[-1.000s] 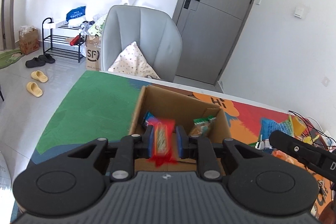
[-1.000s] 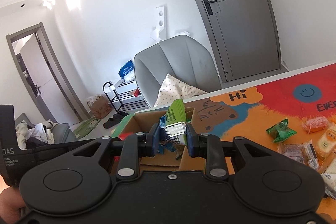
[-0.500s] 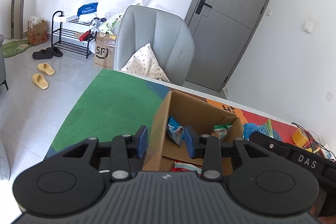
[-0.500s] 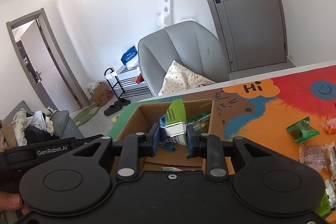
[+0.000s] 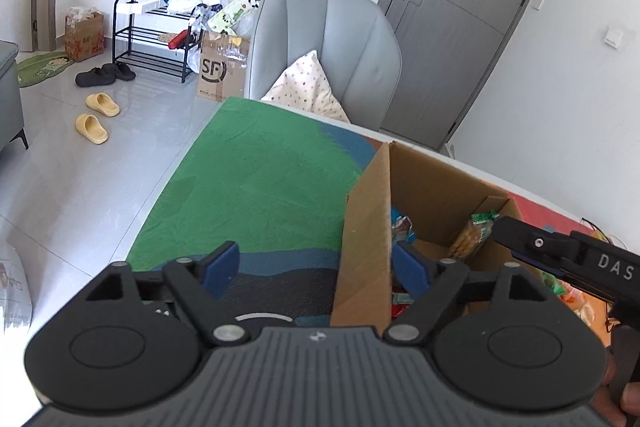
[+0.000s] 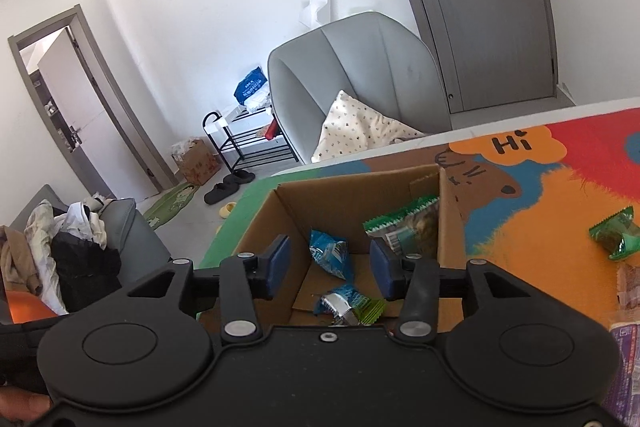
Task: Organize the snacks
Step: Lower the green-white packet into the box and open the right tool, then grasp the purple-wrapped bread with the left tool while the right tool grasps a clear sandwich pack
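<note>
The cardboard box point(image 6: 360, 195) sits open on the colourful play mat point(image 6: 560, 187), and inside it there's a blue packet point(image 6: 330, 255) propped against the back-left, a green-topped cracker bag point(image 6: 404, 227) leaning on the right wall, and a green-and-silver packet point(image 6: 352, 305) lying flat on the floor of the box, its long axis running left to right. The right gripper point(image 6: 328, 265) hangs just above the near rim, jaws opening and nothing between the pads; that green-and-silver packet lies directly under the gap. Over on the other side, the left gripper point(image 5: 316, 267) has its jaws opening too, spread wide and straddling the box's left wall point(image 5: 368, 227), 1 pad outside over the mat, 1 inside, gripping nothing; a bit of red wrapper point(image 5: 400, 301) peeks up from the box floor beside the inner pad. So both grippers are empty at the box, and the snacks not yet boxed lie out to the right on the mat: a green packet point(image 6: 614, 233) near the orange patch, more wrappers at the right edge. That puts the right hand clearly nearer the loose snacks, so my call is it swings right for the green one, whose long axis runs diagonally up to the right.
</note>
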The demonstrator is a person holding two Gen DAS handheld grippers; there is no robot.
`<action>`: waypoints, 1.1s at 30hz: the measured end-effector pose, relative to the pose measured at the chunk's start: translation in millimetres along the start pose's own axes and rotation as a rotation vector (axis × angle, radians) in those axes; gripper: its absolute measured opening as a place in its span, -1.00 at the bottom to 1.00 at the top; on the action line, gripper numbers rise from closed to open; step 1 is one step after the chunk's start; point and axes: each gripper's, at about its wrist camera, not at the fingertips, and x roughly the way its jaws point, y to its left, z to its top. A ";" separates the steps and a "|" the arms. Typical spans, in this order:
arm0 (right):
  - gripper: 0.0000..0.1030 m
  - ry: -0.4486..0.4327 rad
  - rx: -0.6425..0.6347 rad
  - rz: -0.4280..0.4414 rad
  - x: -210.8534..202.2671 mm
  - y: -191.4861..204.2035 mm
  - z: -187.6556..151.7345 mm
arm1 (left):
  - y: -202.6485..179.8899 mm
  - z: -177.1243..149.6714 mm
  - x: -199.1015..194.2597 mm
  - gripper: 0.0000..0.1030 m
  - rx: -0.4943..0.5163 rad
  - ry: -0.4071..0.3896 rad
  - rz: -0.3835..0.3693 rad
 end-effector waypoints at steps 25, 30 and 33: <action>0.63 -0.119 0.118 -0.219 -154.5 -97.4 -25.2 | -98.7 -24.4 -57.2 0.77 0.203 -0.046 -0.076; 0.72 -0.142 0.143 -0.242 -179.2 -122.7 -33.7 | -128.1 -38.3 -61.4 0.77 0.238 -0.026 -0.110; 0.72 -0.148 0.163 -0.254 -187.9 -137.9 -38.6 | -148.6 -48.8 -61.7 0.77 0.266 -0.015 -0.138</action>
